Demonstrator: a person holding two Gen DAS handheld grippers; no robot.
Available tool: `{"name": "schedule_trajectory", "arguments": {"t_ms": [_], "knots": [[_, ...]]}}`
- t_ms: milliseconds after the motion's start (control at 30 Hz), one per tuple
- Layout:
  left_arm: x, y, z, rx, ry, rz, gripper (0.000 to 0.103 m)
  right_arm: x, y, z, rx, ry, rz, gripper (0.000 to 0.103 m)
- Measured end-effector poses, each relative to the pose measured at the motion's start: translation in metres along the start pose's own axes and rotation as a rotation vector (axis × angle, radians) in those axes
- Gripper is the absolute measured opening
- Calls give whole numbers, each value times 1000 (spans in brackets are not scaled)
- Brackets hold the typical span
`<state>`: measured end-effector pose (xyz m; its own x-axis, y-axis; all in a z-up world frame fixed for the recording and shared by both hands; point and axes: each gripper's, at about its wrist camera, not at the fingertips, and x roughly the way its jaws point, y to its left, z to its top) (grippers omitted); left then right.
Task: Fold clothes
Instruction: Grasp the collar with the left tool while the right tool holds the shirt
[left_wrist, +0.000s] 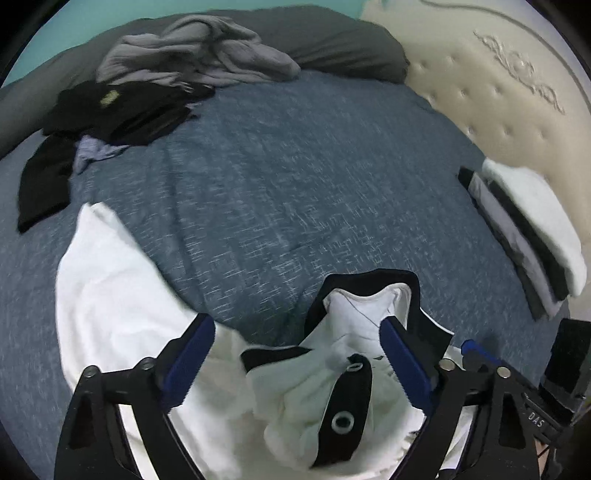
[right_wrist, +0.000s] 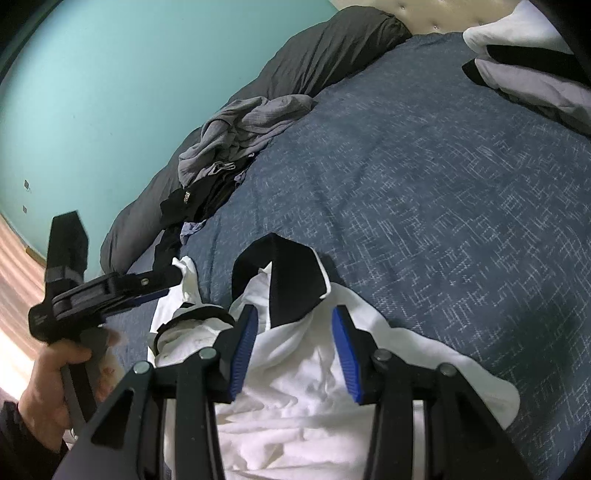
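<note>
I see the white garment (left_wrist: 122, 302) lying crumpled on the blue bedcover (left_wrist: 295, 177), a woven cloth flecked with pale threads. The garment is soft, smooth fabric with black trim; its black-edged collar (left_wrist: 369, 284) arches up between my two tools, and a black strip with metal snap rings (left_wrist: 343, 421) runs down its middle.

My left gripper (left_wrist: 295, 362) stands with its jaws spread wide over the bunched white cloth, the ribbed blue pads (left_wrist: 192, 354) apart and pressing on nothing. My right gripper (right_wrist: 291, 354) has its jaws part way apart, straddling the collar area; the cloth sits between the pads, but I cannot tell whether they pinch it, since the fabric may simply lie beneath them.

The left wrist view alone shows the cream tufted headboard (left_wrist: 498, 92) with stitched scrollwork, and the full spread of loose clothes: a rumpled grey piece (left_wrist: 199, 51) over black ones (left_wrist: 122, 110). It shows the folded stack (left_wrist: 524, 229) of white, black and grey layers edge-on.

The right wrist view alone shows the turquoise wall (right_wrist: 110, 92), a strip of wooden floor (right_wrist: 18, 266), the dark grey duvet (right_wrist: 314, 55) rolled along the bed's far edge, and the person's hand (right_wrist: 55, 384) gripping the left tool's handle.
</note>
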<state>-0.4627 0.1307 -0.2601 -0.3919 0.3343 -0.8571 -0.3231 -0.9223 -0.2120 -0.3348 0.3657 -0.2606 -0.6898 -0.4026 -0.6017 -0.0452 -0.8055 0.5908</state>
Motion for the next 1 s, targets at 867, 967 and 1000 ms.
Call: {"name": "schedule_trajectory", "arguments": {"t_ms": [867, 967, 1000], "knots": [[71, 1, 5, 32, 131, 31, 34, 6, -7, 0, 19, 15, -7, 42], [70, 2, 3, 34, 121, 12, 21, 8, -7, 1, 20, 16, -6, 42], [69, 2, 2, 36, 117, 6, 18, 8, -7, 1, 21, 17, -5, 42]]}}
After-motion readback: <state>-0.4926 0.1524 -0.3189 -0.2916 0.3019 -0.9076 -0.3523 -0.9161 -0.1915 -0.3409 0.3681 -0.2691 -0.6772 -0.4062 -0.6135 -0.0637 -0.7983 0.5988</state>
